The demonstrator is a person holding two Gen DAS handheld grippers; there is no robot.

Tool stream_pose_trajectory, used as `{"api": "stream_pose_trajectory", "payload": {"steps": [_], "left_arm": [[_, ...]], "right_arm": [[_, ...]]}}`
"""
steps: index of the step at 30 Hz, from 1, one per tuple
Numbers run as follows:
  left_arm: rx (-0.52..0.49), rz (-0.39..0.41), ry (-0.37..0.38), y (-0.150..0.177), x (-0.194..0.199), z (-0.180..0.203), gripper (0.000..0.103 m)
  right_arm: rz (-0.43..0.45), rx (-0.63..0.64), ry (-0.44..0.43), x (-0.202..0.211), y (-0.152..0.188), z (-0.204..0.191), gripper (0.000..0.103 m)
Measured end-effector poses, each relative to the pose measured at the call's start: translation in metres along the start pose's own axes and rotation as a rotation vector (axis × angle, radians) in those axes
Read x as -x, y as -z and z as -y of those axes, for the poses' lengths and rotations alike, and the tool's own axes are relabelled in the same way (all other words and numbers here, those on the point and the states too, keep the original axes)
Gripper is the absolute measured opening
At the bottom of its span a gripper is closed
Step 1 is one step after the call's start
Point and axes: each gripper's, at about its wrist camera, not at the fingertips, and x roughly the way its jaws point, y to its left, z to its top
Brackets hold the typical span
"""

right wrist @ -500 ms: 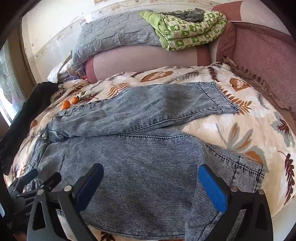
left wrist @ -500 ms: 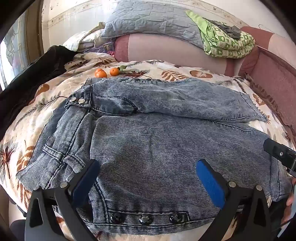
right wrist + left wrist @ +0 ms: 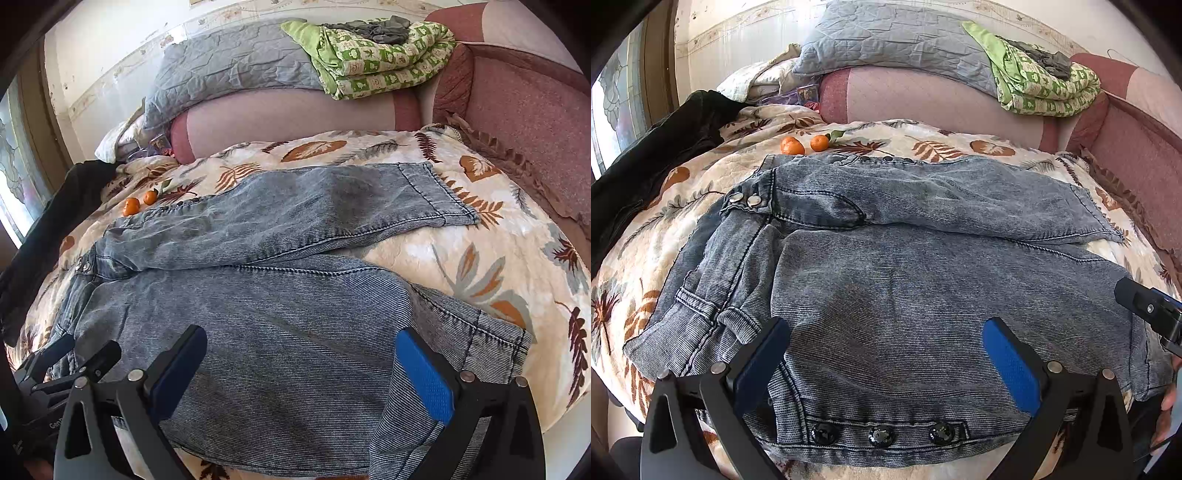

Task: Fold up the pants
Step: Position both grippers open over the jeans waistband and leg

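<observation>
Grey-blue denim pants (image 3: 905, 280) lie spread on a leaf-patterned bedspread (image 3: 683, 206), waistband to the left, both legs running right. The far leg (image 3: 295, 210) ends in a stitched hem; the near leg (image 3: 277, 325) hangs over the bed's front edge. My left gripper (image 3: 886, 354) hovers open above the near leg by a row of three dark buttons (image 3: 881, 435), nothing between its blue pads. My right gripper (image 3: 301, 369) stands open over the near leg close to its hem (image 3: 498, 332). Each gripper shows at the edge of the other's view.
Two small oranges (image 3: 805, 144) sit on the bedspread beyond the waistband. A black garment (image 3: 653, 162) lies at the left. A grey pillow (image 3: 886, 44) and a folded green blanket (image 3: 1045, 85) rest on the pink headboard bolster. A pink padded side (image 3: 535, 122) borders the right.
</observation>
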Motion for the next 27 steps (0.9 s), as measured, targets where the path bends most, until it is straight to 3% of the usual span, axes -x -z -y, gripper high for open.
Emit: {"api": "stream_pose_trajectory", "payload": {"steps": [6,27], "left_arm": [[0.001,0.000,0.000,0.0000,0.0000,0.0001,0.103],[-0.007,-0.013,-0.002,0.0025,-0.0043,0.0029,0.103]], "right_arm": [[0.032,0.007,-0.001,-0.0006,0.0021,0.0013,0.103],[-0.006,0.028,0.021,-0.0022,0.0019,0.0003,0.103]]}}
